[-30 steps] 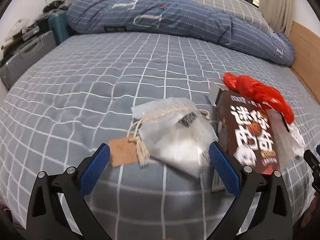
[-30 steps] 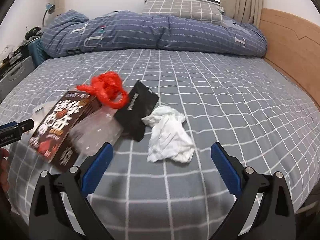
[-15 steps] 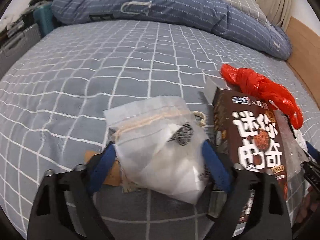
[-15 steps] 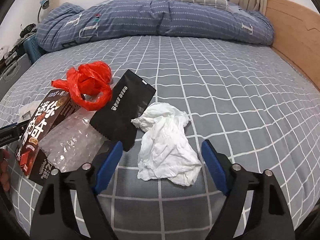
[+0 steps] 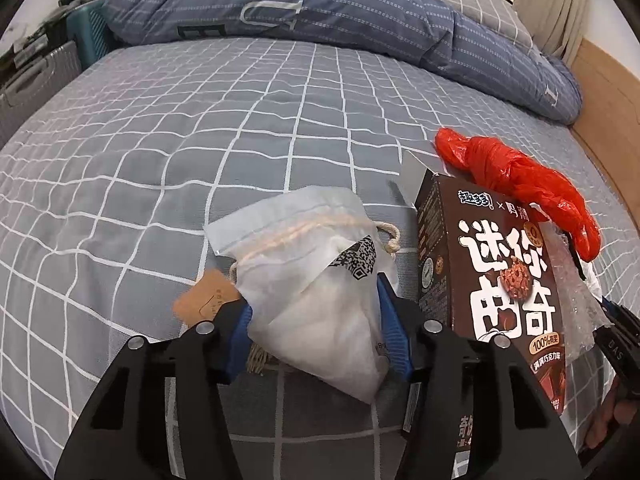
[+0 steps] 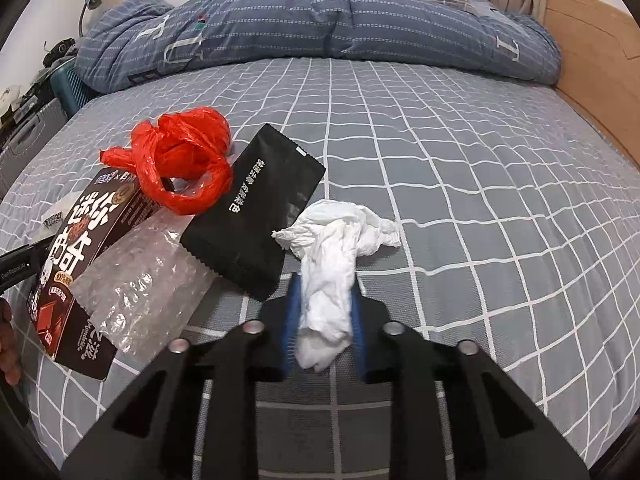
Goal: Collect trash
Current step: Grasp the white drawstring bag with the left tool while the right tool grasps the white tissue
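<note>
On the grey checked bed, a clear plastic packet with a white drawstring pouch (image 5: 312, 272) inside lies between the blue pads of my left gripper (image 5: 314, 320). The jaws are closing and both pads press its sides. Its brown paper tag (image 5: 204, 300) sticks out to the left. My right gripper (image 6: 324, 312) is closing too, and its pads pinch the near end of a crumpled white tissue (image 6: 336, 240). More trash lies between the two: a brown cookie box (image 5: 500, 280), a red plastic bag (image 6: 184, 164), a black sachet (image 6: 260, 208) and bubble wrap (image 6: 140, 280).
A rolled blue striped duvet (image 5: 320, 4) and a pillow lie across the far end of the bed. A wooden bed frame (image 6: 592, 52) runs along the right side. Suitcases (image 5: 36, 80) stand off the left edge. Bare sheet (image 6: 460, 160) stretches beyond the trash.
Both grippers came forward and down over their items and their jaws narrowed, the left onto the pouch packet, the right onto the tissue, which is now squeezed into a narrow wad.
</note>
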A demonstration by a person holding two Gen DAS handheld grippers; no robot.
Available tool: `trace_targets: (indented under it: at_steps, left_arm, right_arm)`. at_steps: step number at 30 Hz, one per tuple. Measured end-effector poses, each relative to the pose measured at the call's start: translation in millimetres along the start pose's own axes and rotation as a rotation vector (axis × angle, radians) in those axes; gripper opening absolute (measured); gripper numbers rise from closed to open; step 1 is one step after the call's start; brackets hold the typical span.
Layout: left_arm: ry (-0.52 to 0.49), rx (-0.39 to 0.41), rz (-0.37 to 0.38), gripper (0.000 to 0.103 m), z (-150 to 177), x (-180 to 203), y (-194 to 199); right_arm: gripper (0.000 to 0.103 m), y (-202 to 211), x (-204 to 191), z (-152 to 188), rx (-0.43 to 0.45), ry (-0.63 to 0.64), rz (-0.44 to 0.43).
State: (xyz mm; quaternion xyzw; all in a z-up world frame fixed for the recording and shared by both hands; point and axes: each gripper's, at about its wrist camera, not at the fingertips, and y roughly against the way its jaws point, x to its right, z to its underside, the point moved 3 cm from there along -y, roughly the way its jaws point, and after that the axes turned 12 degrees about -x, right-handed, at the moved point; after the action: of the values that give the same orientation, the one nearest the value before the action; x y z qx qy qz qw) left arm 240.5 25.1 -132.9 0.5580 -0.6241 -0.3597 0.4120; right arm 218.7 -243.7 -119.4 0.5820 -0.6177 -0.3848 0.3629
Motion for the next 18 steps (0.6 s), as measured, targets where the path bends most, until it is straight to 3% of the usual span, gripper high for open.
trace_targets:
  at_steps: [5, 18]
  left_arm:
    - [0.020, 0.006, 0.015, 0.045, -1, -1, 4]
    - [0.044, 0.043, -0.024, 0.044, -5, -9, 24]
  right_arm:
    - [0.012, 5, 2, -2, 0.013, -0.005, -0.008]
    - [0.012, 26, 1, -6, 0.044, 0.001, -0.013]
